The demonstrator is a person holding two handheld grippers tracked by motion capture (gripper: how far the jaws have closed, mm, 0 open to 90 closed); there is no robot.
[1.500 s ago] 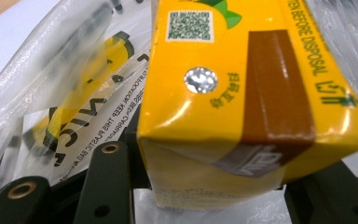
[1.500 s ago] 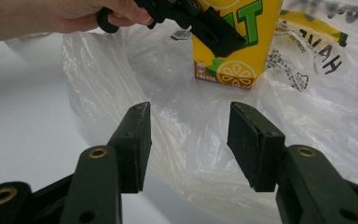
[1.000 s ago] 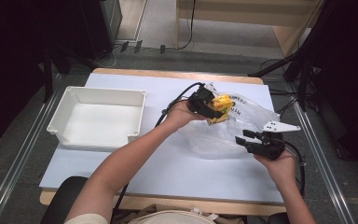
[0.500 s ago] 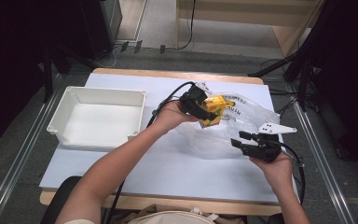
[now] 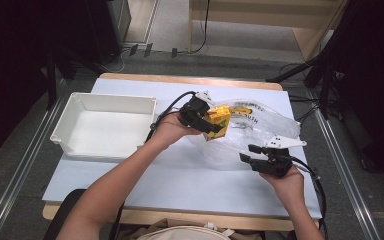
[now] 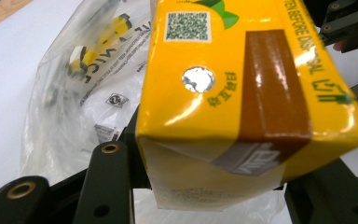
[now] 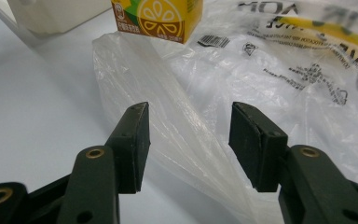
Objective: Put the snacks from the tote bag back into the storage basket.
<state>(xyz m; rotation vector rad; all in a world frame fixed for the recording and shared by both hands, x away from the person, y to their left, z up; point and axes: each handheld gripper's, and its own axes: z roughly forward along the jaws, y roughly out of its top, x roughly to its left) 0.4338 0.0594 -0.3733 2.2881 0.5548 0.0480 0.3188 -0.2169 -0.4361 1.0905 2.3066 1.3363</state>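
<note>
The right gripper (image 5: pixel 254 154) stands open and empty at the near edge of the crinkled clear plastic bag (image 5: pixel 260 131), while at its eleven o'clock the left gripper (image 5: pixel 215 125) clamps a glossy yellow juice carton (image 5: pixel 218 120), QR-coded with a lemon print, above the white table (image 5: pixel 190 175).

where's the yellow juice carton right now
In the high view the yellow juice carton is held in the left gripper, above the clear plastic bag, right of the white tray.
</note>
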